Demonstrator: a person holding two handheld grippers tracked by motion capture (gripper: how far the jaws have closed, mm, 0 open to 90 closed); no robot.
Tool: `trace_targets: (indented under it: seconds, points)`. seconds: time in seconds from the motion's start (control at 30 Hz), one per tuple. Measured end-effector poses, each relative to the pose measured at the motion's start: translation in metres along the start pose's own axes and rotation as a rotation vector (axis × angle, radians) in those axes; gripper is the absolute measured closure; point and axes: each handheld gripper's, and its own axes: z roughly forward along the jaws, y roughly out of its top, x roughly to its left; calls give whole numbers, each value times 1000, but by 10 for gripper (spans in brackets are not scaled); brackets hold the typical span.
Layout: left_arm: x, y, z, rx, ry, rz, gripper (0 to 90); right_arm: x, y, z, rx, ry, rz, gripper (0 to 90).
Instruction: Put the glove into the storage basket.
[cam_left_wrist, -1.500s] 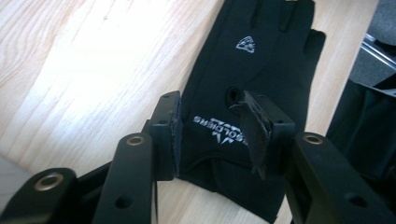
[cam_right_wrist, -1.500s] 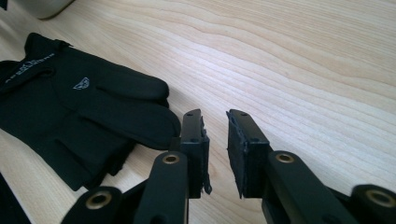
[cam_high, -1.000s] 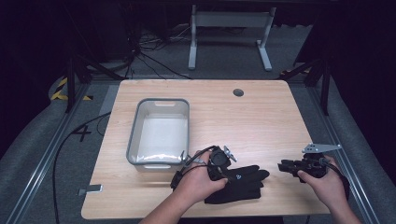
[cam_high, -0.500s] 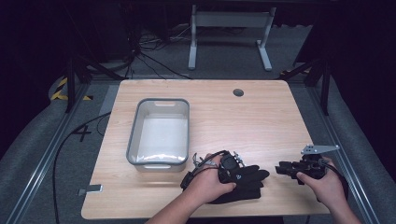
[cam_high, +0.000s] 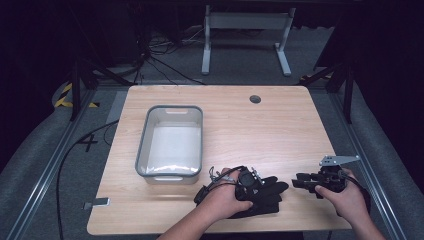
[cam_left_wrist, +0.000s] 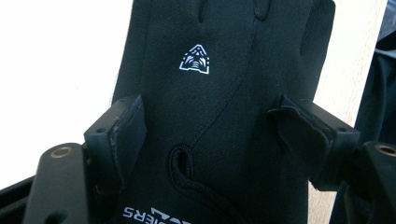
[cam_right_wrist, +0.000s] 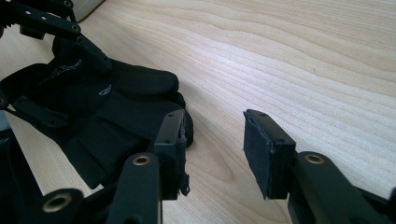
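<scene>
Close-up: glove (cam_left_wrist: 224, 93) logo, L gripper (cam_left_wrist: 212, 135) view

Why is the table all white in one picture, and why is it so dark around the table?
In the left gripper view the table is washed out white beside the dark glove; in the high view light falls on the table while the floor around stays in shadow; the right gripper view shows the wood grain sharply.

black two-jaw grippers (cam_right_wrist: 212, 154), brass pivot screws, grey three-cornered plate (cam_high: 339, 160).
</scene>
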Motion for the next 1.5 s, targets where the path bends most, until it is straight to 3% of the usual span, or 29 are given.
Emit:
trace_targets:
  seconds: [0.4, 0.5, 0.6, 0.73, 0.83, 1.07, 1.17, 1.5]
  points:
    - [-7, 4, 3, 39, 65, 34, 264, 1, 1, 3, -1, 4, 2, 593]
    - [-6, 4, 2, 39, 76, 27, 315, 2, 1, 3, -2, 6, -1, 593]
    - [1, 3, -1, 25, 80, 6, 455, 3, 1, 3, -1, 6, -2, 593]
    - [10, 1, -5, 6, 60, -30, 610, 3, 1, 5, 4, 9, -2, 594]
    - [11, 1, -5, -2, 62, -48, 659, 3, 1, 5, 6, 10, 0, 596]
    - [14, 1, -8, -24, 45, -102, 700, 1, 0, 6, 8, 9, 0, 599]
    - [21, 1, -15, -51, -30, -149, 707, 1, 0, 6, 7, 10, 1, 599]
    - [21, 10, -60, -106, -45, -148, 706, -2, -1, 4, -1, 6, 14, 599]
